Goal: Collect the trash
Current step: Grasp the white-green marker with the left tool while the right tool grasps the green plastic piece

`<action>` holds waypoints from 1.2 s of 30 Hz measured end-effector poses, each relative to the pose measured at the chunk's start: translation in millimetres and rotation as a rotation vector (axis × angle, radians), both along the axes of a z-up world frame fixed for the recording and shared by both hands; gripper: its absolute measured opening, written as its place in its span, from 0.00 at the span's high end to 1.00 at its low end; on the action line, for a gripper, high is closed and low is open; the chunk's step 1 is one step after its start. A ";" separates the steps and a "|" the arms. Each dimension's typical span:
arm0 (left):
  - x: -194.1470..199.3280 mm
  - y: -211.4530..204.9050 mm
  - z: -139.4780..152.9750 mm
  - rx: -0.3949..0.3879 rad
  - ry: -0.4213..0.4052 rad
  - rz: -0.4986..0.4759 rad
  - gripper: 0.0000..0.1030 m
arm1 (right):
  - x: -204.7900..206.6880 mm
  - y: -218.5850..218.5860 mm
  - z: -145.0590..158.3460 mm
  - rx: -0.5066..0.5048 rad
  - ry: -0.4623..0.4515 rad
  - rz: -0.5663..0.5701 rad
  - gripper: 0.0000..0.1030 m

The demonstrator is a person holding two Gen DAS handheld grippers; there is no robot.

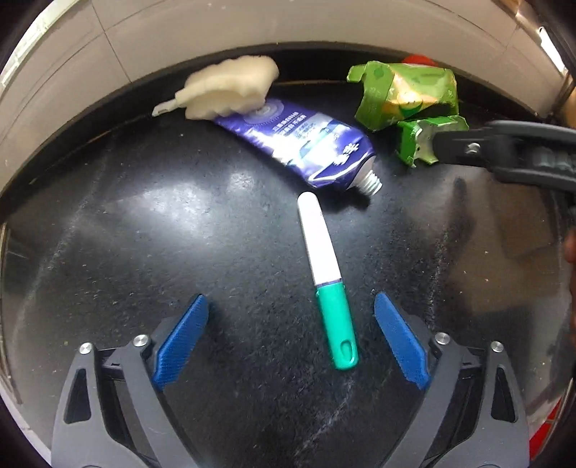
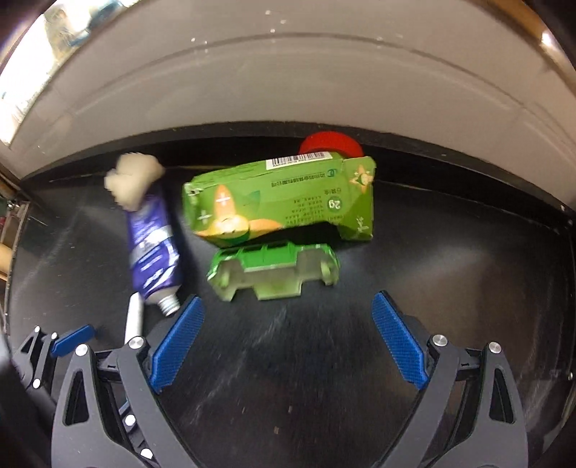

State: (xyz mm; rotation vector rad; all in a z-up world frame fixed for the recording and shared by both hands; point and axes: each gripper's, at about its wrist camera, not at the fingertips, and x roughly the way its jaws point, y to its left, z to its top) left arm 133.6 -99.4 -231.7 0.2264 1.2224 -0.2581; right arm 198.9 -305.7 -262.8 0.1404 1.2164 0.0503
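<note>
Nothing collected yet, as far as I can judge: every piece of trash lies on the glossy black tabletop [image 1: 151, 230] and no bin or bag is in either view.

Left claw [image 1: 291, 306]: blue pads wide apart, nothing clamped. The white pen-shaped stick with green plastic cap [image 1: 325, 277] lies flat between the pads, nearer the right one, touching neither. Looks like the next pick.

Right claw [image 2: 288, 306]: pads also spread, empty. Just beyond it lies the small torn green foil-lined carton piece [image 2: 273, 270], and touching that on the far side is the large crumpled green cardboard carton with a barcode [image 2: 284, 198]. A red round plastic cap [image 2: 329, 144] sits behind the carton, partly hidden.

Left of the cartons: a squeezed purple-blue toothpaste tube with bare threaded neck [image 1: 298, 144], neck pointing at the near side, close to the stick's white end. A pale cream scrap of foam sponge [image 1: 226, 88] rests on the tube's far end.

Left to do: all six items, judged from how they lie.

Room and edges:
- Near half of the tabletop is bare, so approach is free.
- Trash is bunched at the far edge, where the tabletop meets a pale grey tiled wall [image 1: 216, 28]; little room behind the sponge, carton and cap.
- The two claws work close together. The left one shows at the lower left of the right wrist view, so crossing paths is a risk.
- Right wrist view is motion-blurred; fine contact there is uncertain.
</note>
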 end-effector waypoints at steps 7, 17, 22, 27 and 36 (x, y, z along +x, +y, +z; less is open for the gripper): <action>0.2 -10.6 5.3 -0.013 -0.057 -0.014 0.58 | 20.4 16.1 -20.3 -0.051 0.010 0.041 0.12; 0.1 0.5 21.3 -0.051 -0.011 0.010 0.88 | -6.5 27.2 6.0 -0.043 -0.026 0.078 0.24; -6.1 20.0 50.3 -0.049 -0.041 0.038 0.88 | -46.3 15.0 42.8 -0.029 -0.056 0.071 0.24; -28.1 42.5 83.2 -0.053 -0.085 0.074 0.88 | -99.0 7.9 77.2 -0.029 -0.087 0.078 0.24; -79.4 80.2 112.9 -0.072 -0.134 0.134 0.88 | -162.8 27.3 116.7 -0.024 -0.143 0.114 0.24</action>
